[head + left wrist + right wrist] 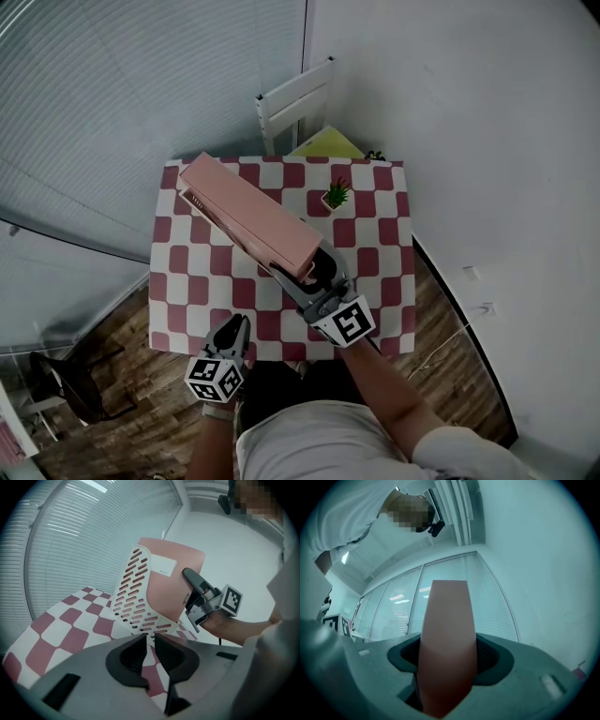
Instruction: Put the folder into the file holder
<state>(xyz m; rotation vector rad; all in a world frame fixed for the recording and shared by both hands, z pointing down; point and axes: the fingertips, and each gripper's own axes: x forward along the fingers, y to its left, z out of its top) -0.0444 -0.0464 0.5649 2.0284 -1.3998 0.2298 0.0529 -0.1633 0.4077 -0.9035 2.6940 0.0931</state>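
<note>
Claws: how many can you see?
2. The left claw, shut and empty, is at the table's near edge. The right claw grips the folder's near end.

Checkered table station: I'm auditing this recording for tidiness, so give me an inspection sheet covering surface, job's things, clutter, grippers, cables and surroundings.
Surface: checkered tablecloth, lying flat.
Job's things: pink folder tilted, its lower part behind the side wall of the white slotted file holder; whether it is seated, cannot tell.
Clutter: small potted plant near the far edge.
Grippers: right gripper shut on the folder's near end; left gripper shut, empty, at the near table edge.
Cables: thin white cable on the floor right of the table.
Surroundings: white chair beyond the table, window blinds, wooden floor.
</note>
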